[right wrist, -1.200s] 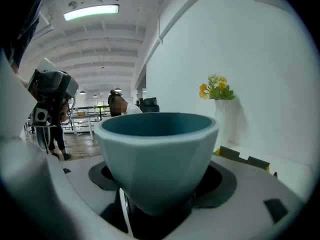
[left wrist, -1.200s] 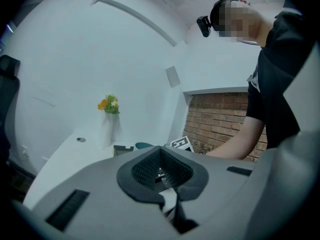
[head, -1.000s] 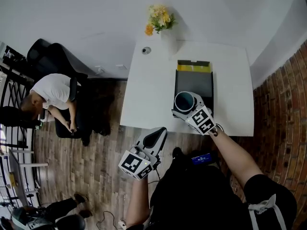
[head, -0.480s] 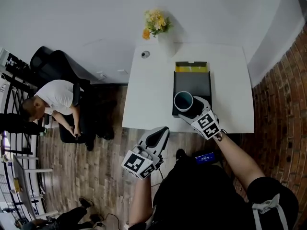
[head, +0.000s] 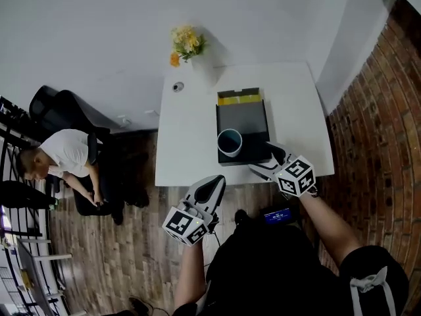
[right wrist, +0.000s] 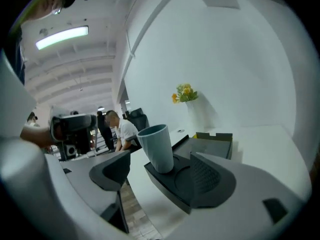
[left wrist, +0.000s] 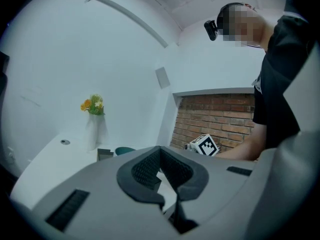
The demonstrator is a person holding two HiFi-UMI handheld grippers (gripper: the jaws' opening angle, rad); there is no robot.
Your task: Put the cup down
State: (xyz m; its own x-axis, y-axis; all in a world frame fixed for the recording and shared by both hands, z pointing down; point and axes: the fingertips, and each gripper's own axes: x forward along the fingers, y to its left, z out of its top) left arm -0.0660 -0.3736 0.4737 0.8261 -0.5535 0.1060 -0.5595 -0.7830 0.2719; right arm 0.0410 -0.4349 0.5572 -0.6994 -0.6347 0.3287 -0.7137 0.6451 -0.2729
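Note:
A blue-grey cup (head: 230, 142) stands upright on the front left part of a black tray (head: 247, 120) on the white table (head: 187, 143). My right gripper (head: 268, 161) is open, just right of and nearer than the cup, and holds nothing. In the right gripper view the cup (right wrist: 157, 146) stands free on the tray (right wrist: 167, 184), a little beyond the spread jaws of the right gripper (right wrist: 159, 170). My left gripper (head: 216, 182) hangs shut and empty off the table's front edge. In its own view the left gripper (left wrist: 161, 170) has its jaws together, and the cup (left wrist: 125, 150) shows far off.
A yellow-edged box (head: 239, 97) lies at the tray's far end. A vase of flowers (head: 187, 45) and a small round fitting (head: 177, 86) are at the table's back left. A seated person (head: 62, 153) is at far left, a brick wall (head: 375, 110) at right.
My right gripper has opened, let go of the cup and drawn back toward the table's front edge. The cup now stands alone on the tray. The left gripper has barely moved.

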